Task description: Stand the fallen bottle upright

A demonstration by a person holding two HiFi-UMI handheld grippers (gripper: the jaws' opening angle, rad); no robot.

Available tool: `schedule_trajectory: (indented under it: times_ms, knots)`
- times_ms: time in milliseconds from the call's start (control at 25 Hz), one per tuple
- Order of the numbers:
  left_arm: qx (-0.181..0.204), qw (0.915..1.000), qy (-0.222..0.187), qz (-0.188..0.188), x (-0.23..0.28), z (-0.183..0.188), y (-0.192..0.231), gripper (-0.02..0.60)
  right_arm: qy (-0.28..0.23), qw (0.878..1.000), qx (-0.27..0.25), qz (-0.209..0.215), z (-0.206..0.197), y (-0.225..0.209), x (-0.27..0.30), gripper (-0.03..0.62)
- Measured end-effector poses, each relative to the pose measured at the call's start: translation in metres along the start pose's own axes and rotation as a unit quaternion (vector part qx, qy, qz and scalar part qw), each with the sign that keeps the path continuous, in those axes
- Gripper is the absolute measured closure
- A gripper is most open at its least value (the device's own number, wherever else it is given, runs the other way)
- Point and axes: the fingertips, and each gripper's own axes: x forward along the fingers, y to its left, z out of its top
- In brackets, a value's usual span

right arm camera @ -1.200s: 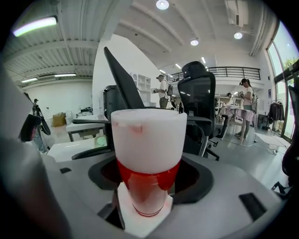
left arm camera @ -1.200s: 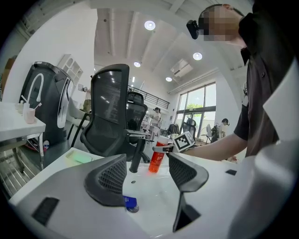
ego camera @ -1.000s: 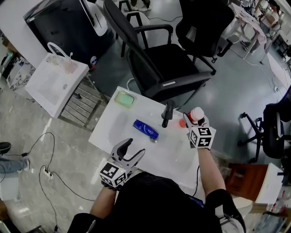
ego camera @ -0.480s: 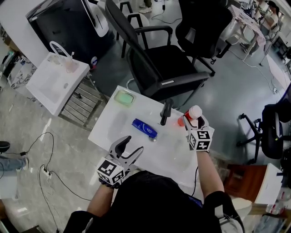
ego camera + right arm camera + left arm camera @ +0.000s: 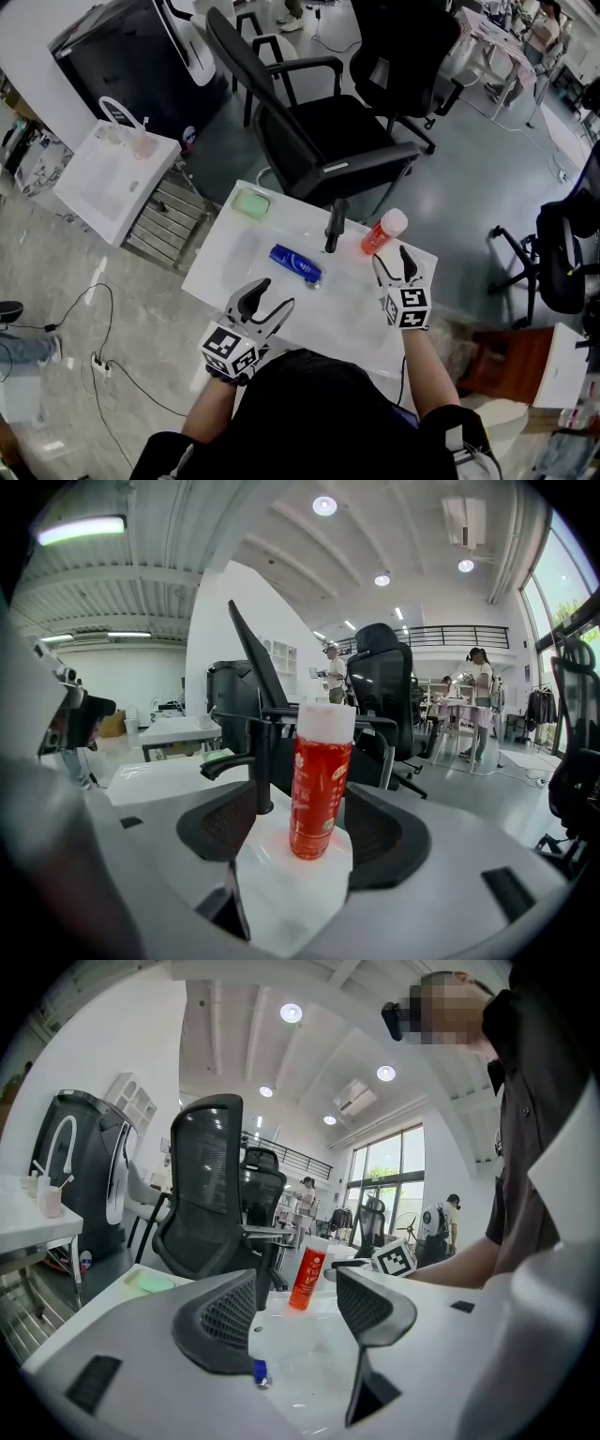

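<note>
A red bottle with a white cap (image 5: 382,232) stands upright on the white table (image 5: 356,319), right of the black faucet (image 5: 333,225). My right gripper (image 5: 392,260) is open just in front of it; in the right gripper view the bottle (image 5: 319,780) stands ahead of the jaws, clear of both pads. A blue bottle (image 5: 296,265) lies on its side at the table's middle. My left gripper (image 5: 272,298) hovers open at the near left edge. Its jaws have just been closing slightly with nothing gripped; only the blue bottle's cap end (image 5: 260,1372) shows low between them.
A green soap dish (image 5: 251,203) sits at the table's far left corner. A black office chair (image 5: 319,141) stands right behind the table, and a white side table (image 5: 112,169) is to the left. Cables lie on the floor at the left.
My right gripper has drawn back toward me from the red bottle, which now stands alone on the table. The left gripper has stayed in place.
</note>
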Motion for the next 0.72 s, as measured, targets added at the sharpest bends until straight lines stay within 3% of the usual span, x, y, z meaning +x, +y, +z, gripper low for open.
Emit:
schedule_trajectory:
  times_ms: [160,280,720]
  knots:
    - [0.001,1.0,0.005,-0.005,0.006,0.0,0.0,0.299,0.003,1.0,-0.016,0.019,-0.013,0.027,-0.016,0.292]
    - [0.001,0.9999,0.011,-0.004,0.01,-0.001,-0.001,0.299,0.023,0.997,-0.044,0.061,-0.03,0.062,-0.018,0.296]
    - [-0.017,0.9987,0.036,0.03,0.026,-0.011,0.01,0.299,0.07,0.968,-0.098,0.221,-0.078,0.163,0.014,0.31]
